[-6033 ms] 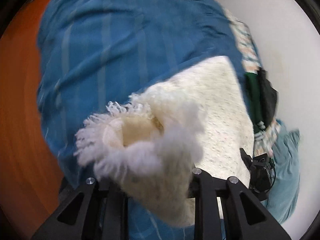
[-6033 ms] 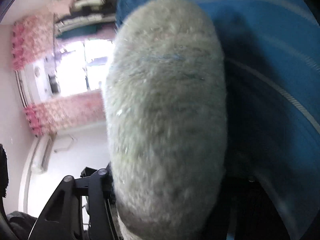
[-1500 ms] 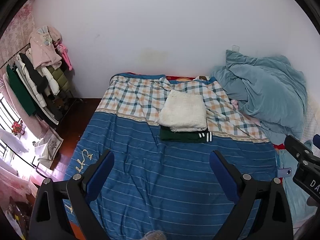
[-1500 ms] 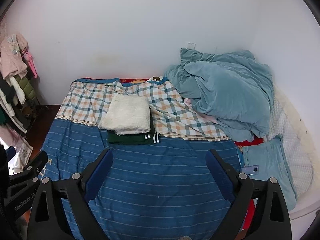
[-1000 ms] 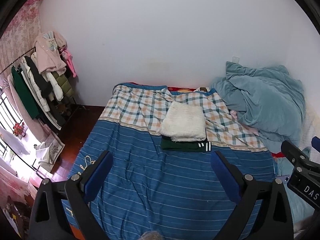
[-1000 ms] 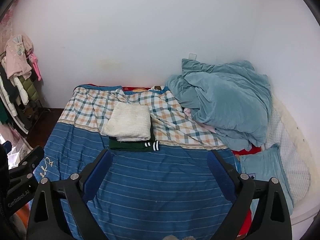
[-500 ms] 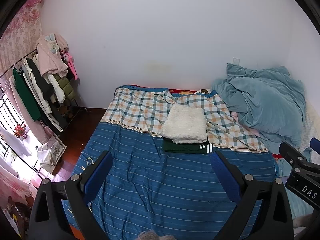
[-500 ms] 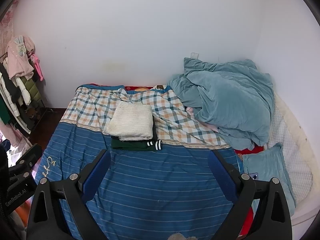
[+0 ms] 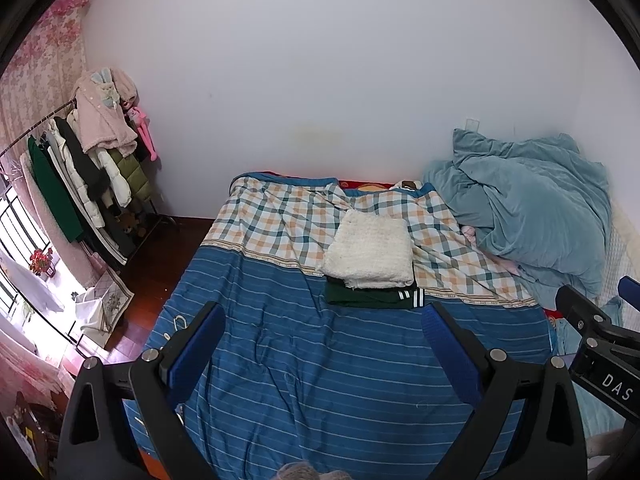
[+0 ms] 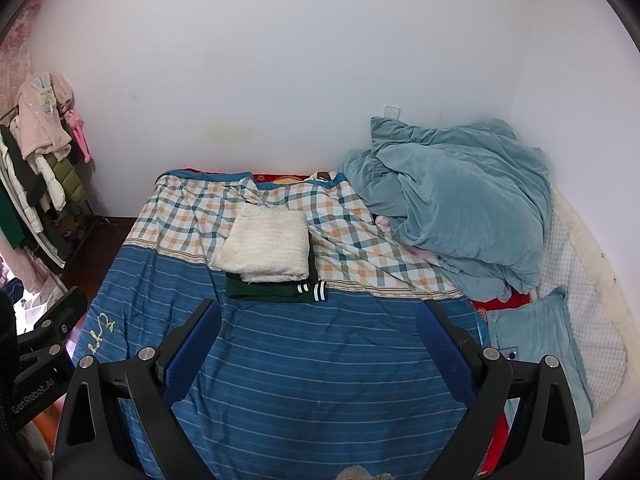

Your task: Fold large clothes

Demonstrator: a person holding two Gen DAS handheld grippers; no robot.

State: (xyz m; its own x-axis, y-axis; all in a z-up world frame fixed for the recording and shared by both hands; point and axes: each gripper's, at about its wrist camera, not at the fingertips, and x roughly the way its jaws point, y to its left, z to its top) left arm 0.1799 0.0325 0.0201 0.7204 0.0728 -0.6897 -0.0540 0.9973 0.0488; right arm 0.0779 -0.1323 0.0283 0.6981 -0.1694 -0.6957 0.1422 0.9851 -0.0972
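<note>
Left gripper: held high above the bed, blue-padded fingers spread wide, nothing between them; it shows as well at 8 o'clock in the right wrist view.
Right gripper: also up over the bed, fingers wide apart and empty; its black body pokes in at 4 o'clock of the left wrist view.
White sweater: folded into a neat rectangle, lying on top of the stack, a touch above frame centre in the left view and at about 10 o'clock from centre in the right view.
Dark green garment: folded flat beneath the white sweater, its near edge sticking out with a white-striped cuff at the right corner.
Stack position: sits where the checked part of the bedspread meets the blue striped part, well apart from both grippers.
Bedspread: blue with thin pale stripes near the grippers, orange-and-teal check farther away, a few wrinkles.
Teal duvet: heaped in a crumpled pile at 2 o'clock, against the wall corner.
Teal pillow: at 4 o'clock in the right view, just beside the bedspread edge.
Clothes rack: at 9 o'clock in the left view, hung with pink, white, black and green coats.
Wall: plain white, filling 12 o'clock.
</note>
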